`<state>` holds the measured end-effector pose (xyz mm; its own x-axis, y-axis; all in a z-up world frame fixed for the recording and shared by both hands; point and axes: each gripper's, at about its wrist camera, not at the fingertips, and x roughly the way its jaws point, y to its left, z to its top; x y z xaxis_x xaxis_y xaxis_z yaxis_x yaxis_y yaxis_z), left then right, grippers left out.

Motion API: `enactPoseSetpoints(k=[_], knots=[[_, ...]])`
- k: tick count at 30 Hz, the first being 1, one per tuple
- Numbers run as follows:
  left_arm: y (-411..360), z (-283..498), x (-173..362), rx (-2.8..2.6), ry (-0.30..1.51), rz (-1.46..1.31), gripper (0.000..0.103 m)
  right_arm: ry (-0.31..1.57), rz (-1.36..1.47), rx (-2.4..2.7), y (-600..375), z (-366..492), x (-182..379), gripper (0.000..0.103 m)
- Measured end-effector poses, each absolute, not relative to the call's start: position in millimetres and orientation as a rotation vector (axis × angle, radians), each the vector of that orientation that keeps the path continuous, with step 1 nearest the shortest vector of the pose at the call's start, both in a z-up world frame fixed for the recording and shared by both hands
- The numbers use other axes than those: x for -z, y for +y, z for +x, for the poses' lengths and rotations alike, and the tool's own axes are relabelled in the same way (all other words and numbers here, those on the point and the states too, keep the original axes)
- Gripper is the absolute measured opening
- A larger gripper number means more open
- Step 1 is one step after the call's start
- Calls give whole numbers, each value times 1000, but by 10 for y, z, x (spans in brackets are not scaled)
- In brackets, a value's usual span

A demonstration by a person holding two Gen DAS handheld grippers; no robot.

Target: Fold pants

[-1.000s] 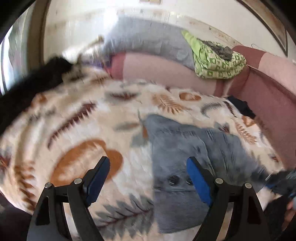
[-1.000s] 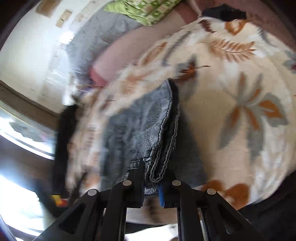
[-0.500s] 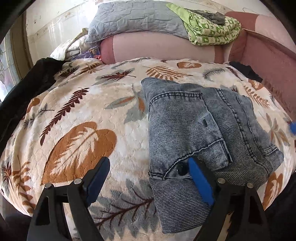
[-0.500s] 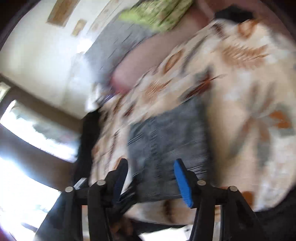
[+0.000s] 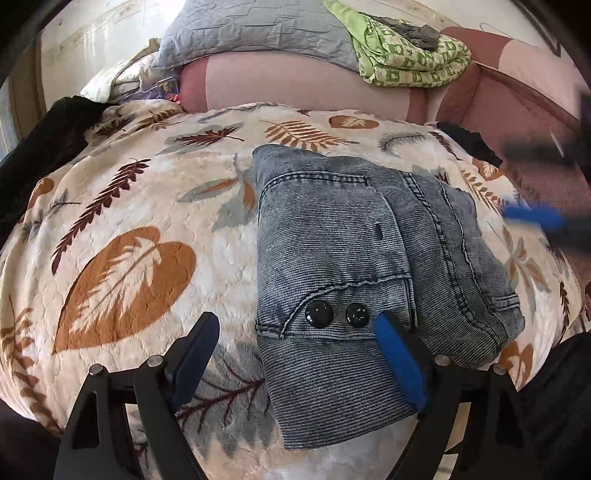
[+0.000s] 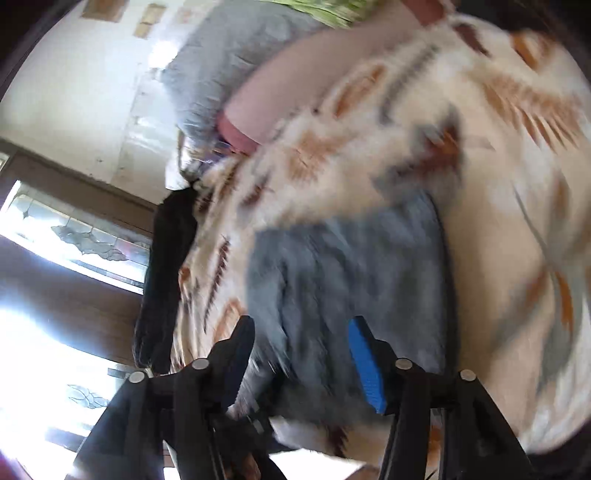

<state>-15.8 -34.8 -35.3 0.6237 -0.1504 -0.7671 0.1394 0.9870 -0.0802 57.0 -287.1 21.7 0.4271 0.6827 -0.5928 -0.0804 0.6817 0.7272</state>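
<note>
My right wrist view is motion-smeared; pants lack seam detail. Right gripper blurs at 3 o'clock.

A cream leaf-print blanket covered the surface beneath and ahead of the claws. Beyond it lay a pink bolster, topped by a grey quilted pillow and a folded green patterned cloth. A black garment sat far left.

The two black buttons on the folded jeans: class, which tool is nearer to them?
Left. The left tool hangs open right by the buttons, its blue pad beside them. The right tool is a blur beyond the jeans' far right edge.
</note>
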Motion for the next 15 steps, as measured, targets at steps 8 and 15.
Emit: enactPoseSetpoints(k=[8, 15], knots=[[-329, -139, 377, 177, 890, -48, 88, 1237, 521, -413, -2467, 1260, 414, 64], [-302, -152, 380, 187, 893, -70, 88, 1162, 441, -432, -2494, 768, -47, 65]])
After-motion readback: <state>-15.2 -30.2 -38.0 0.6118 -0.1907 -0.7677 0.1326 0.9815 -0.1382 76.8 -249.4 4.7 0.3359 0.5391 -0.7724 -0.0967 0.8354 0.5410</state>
